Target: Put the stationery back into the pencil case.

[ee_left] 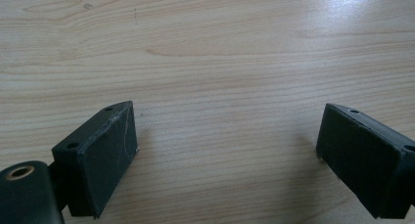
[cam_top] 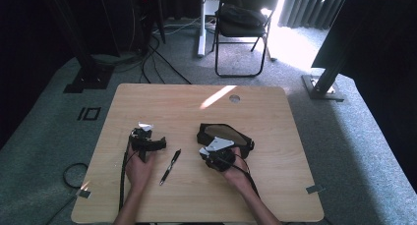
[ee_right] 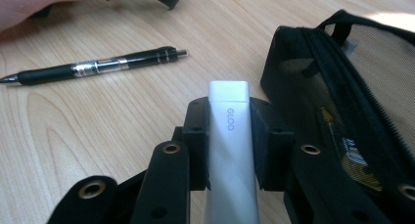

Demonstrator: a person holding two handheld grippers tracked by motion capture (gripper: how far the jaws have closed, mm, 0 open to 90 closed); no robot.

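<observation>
A white glue stick point(ee_right: 230, 150) marked GLOO is clamped between the jaws of my right gripper point(ee_right: 229, 111), which is shut on it. That right gripper point(cam_top: 216, 154) hovers just in front of a black mesh pencil pouch point(cam_top: 223, 135) lying on the table; in the right gripper view the pouch point(ee_right: 342, 87) sits close on the right. A black pen point(cam_top: 169, 167) lies between the two hands, and the pen point(ee_right: 93, 66) lies ahead to the left. My left gripper point(cam_top: 146, 142) rests at the left; its jaws point(ee_left: 227, 155) stand wide open over bare wood.
The wooden table point(cam_top: 196, 102) has a round cable hole point(cam_top: 234, 98) near its far edge. A folding chair point(cam_top: 243, 23) and cables point(cam_top: 157, 58) are on the carpet beyond. Tape marks two table corners.
</observation>
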